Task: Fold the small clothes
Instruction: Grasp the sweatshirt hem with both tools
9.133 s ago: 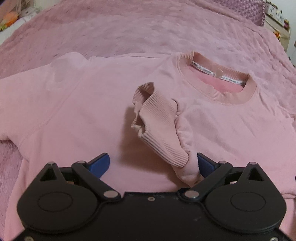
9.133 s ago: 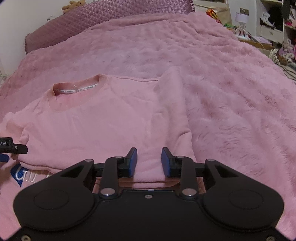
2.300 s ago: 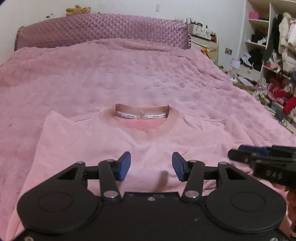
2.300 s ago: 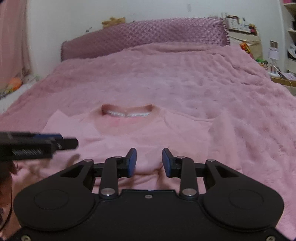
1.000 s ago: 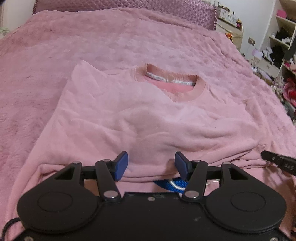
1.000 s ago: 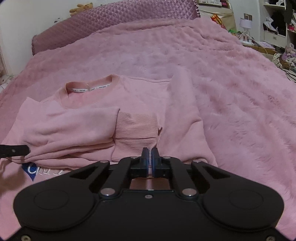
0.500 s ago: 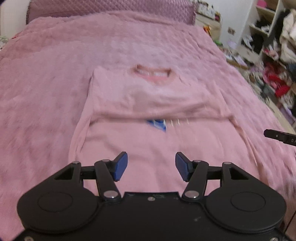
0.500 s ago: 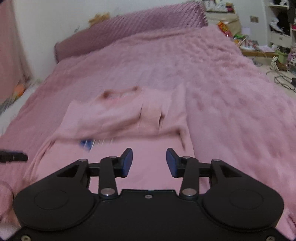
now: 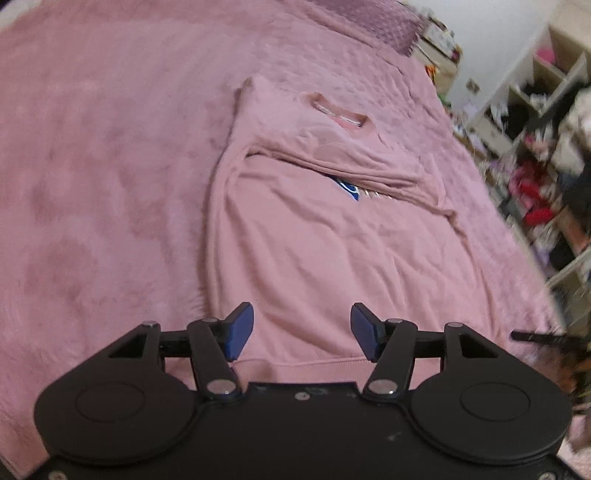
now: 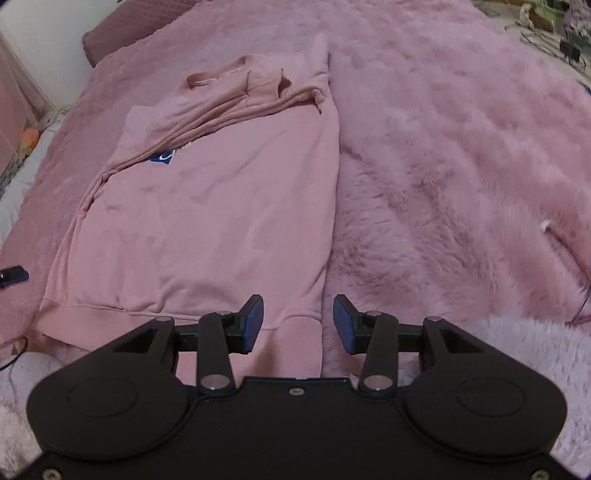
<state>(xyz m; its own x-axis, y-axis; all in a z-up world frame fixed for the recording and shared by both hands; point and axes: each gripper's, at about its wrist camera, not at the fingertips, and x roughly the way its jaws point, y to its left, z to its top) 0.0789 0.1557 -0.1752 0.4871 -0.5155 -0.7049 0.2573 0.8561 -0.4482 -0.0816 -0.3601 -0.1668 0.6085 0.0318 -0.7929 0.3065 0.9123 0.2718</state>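
Both the left claw [image 9: 301, 334] and right claw [image 10: 298, 325] are gaping wide, gripping nothing, hovering over the sweatshirt's [image 10: 207, 206] 6 o'clock hem on the bed [image 10: 461, 147].

A home bedroom; a fuzzy pink bedspread [image 10: 461, 147] covers the bed; cluttered shelves [image 9: 535, 110] stand beside it.

Soft cloth below, hard plastic up close.

Pink sweatshirt [image 10: 207, 221]: smooth matt cloth, a few wrinkles, ribbed knit along the near hem [image 10: 92, 314] and the collar [image 9: 340, 114]. Pink blanket [image 10: 443, 166]: thick, fluffy, rough like fur. Left gripper [image 9: 302, 332] and right gripper [image 10: 298, 323]: matt black plastic, blue pads [image 10: 254, 320], small shiny metal pins [image 10: 373, 381]. Far headboard [image 10: 122, 29]: purple quilted cloth.
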